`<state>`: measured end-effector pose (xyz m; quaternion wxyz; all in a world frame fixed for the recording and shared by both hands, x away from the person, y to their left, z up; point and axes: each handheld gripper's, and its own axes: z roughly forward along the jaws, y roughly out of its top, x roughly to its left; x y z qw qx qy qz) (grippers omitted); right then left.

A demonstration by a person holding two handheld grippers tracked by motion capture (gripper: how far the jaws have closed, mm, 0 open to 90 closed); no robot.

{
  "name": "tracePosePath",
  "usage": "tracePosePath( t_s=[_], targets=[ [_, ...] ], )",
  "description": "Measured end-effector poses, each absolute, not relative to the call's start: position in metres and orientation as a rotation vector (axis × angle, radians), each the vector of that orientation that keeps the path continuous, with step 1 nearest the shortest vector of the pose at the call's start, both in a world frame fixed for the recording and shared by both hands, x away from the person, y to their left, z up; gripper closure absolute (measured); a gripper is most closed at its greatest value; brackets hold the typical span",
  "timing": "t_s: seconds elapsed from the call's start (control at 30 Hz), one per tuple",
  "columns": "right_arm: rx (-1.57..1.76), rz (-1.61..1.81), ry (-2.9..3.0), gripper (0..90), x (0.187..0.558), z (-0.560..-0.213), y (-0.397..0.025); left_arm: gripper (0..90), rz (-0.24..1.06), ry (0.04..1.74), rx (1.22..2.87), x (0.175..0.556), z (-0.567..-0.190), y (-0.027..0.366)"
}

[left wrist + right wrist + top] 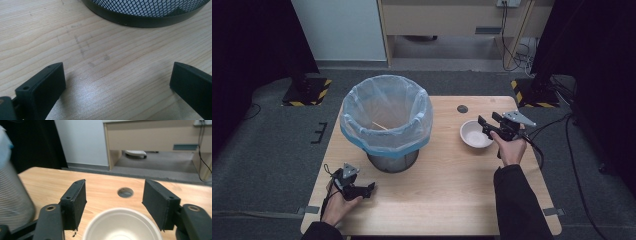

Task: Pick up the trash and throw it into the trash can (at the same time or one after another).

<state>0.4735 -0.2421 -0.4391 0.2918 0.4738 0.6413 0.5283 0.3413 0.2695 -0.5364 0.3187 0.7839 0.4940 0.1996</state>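
Observation:
A black mesh waste bin (387, 120) lined with a pale blue bag stands on the wooden table (437, 190), left of centre; a thin stick lies inside it. A white paper bowl (475, 134) sits to the right of the bin. My right gripper (486, 127) hovers at the bowl's right rim, open, its jaws apart above the bowl (122, 225) with nothing between them. My left gripper (371, 189) rests low on the table in front of the bin, open and empty; the bin's base (147, 15) lies just ahead of its jaws.
A round cable hole (462, 108) is set in the table behind the bowl. Cables trail from the right gripper off the table's right side. A wooden cabinet (452, 20) stands beyond the table. Bare wood lies between the two hands.

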Motion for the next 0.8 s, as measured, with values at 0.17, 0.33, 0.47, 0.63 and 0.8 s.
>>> tracePosePath(
  t_s=[0.17, 0.33, 0.47, 0.63, 0.8],
  targets=[
    [1.31, 1.357, 1.695, 30.5, 0.475, -0.455, -0.253, 0.0, 0.525, 1.299, 2.062, 0.341, -0.536, 0.27],
    [1.342, 1.33, 1.68, 29.3, 0.477, -0.462, -0.261, 0.0, 0.525, 1.299, 2.062, 0.341, -0.536, 0.27],
    [1.368, 1.299, 1.684, 28.5, 0.479, -0.472, -0.266, 0.0, 0.525, 1.299, 2.062, 0.341, -0.536, 0.27],
    [1.408, 1.234, 1.701, 27.8, 0.481, -0.492, -0.275, 0.0, 0.525, 1.299, 2.062, 0.341, -0.536, 0.27],
    [1.443, 1.189, 1.724, 28.1, 0.485, -0.504, -0.28, 0.0, 0.525, 1.299, 2.062, 0.341, -0.536, 0.27]
  ],
)
